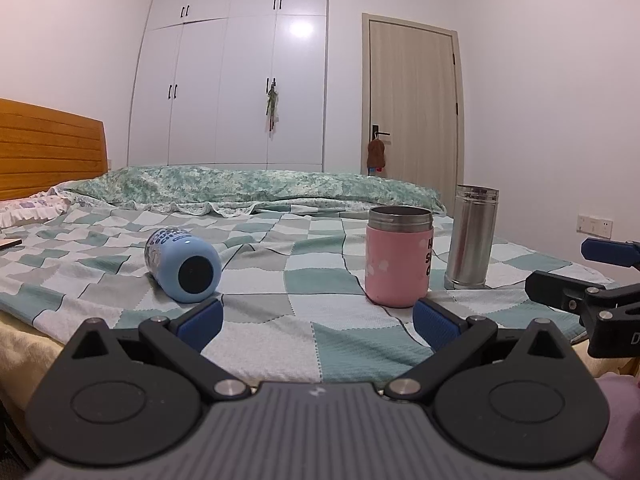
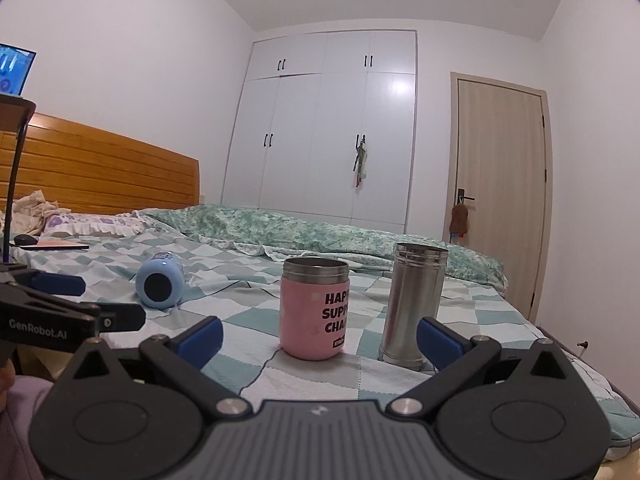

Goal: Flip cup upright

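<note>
A: What is closest?

B: The left gripper [image 1: 318, 322]. Its two blue pads [image 1: 200, 324] are far apart, so the jaws are wide. Nothing is between them, only the bed cover.

A: And the other one?

B: The right gripper [image 2: 320, 338] is the same. Its jaws are wide too, and they hold nothing. In the left view you can see it poking in from the right edge. In the right view the left gripper pokes in from the left edge.

A: What are they over?

B: The near edge of the bed [image 1: 280, 272]. It has a cover with green, gray and white squares.

A: What comes next?

B: A pink cup [image 1: 398, 256] stands up with its open top up. It is just past the left gripper's right pad. Near it, on its right, a silver cup [image 1: 472, 236] stands up too. It is taller and thinner.

A: Where is the cup that fell?

B: The blue cup [image 1: 182, 266] lies on its side, off to the left, well apart from the pink cup. Its round dark end faces us. No gripper touches it.

A: What is behind?

B: A green blanket [image 1: 256, 186] is bunched across the bed. On the left is a wooden headboard [image 1: 48, 148]. Far back are a white closet [image 1: 240, 76] and a door [image 1: 414, 108].
</note>
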Demonstrator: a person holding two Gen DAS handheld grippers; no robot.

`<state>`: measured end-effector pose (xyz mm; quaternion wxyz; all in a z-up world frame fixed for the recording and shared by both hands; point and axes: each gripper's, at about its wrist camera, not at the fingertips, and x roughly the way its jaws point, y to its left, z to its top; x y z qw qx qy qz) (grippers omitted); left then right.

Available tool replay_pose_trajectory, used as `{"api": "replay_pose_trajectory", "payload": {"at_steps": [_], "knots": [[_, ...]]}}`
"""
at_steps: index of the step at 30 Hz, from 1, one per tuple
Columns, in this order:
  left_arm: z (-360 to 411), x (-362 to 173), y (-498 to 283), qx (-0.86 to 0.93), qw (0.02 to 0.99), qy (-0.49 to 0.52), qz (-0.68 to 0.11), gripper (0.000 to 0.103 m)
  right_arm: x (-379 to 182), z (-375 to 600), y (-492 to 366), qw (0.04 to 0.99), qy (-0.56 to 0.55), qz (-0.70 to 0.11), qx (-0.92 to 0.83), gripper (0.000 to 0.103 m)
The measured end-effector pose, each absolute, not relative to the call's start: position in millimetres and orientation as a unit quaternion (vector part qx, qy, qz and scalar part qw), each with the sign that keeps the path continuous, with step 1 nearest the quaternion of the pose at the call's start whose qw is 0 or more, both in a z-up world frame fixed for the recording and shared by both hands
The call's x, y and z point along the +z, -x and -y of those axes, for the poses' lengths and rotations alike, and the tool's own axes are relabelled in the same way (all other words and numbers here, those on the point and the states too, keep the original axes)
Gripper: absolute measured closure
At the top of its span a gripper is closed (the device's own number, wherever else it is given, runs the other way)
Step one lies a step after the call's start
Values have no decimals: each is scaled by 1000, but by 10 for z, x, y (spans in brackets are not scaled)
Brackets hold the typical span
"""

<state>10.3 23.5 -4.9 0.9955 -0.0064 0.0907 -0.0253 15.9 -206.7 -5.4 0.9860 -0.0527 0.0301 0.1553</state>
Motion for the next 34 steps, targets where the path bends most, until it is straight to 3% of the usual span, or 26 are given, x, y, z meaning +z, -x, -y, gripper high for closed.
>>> {"api": "replay_pose_trajectory", "payload": {"at_steps": [34], "knots": [[-234,-46,-82,-31,996,6,-83,0,-59,2043,-158,986,56,-29,156,0]]}}
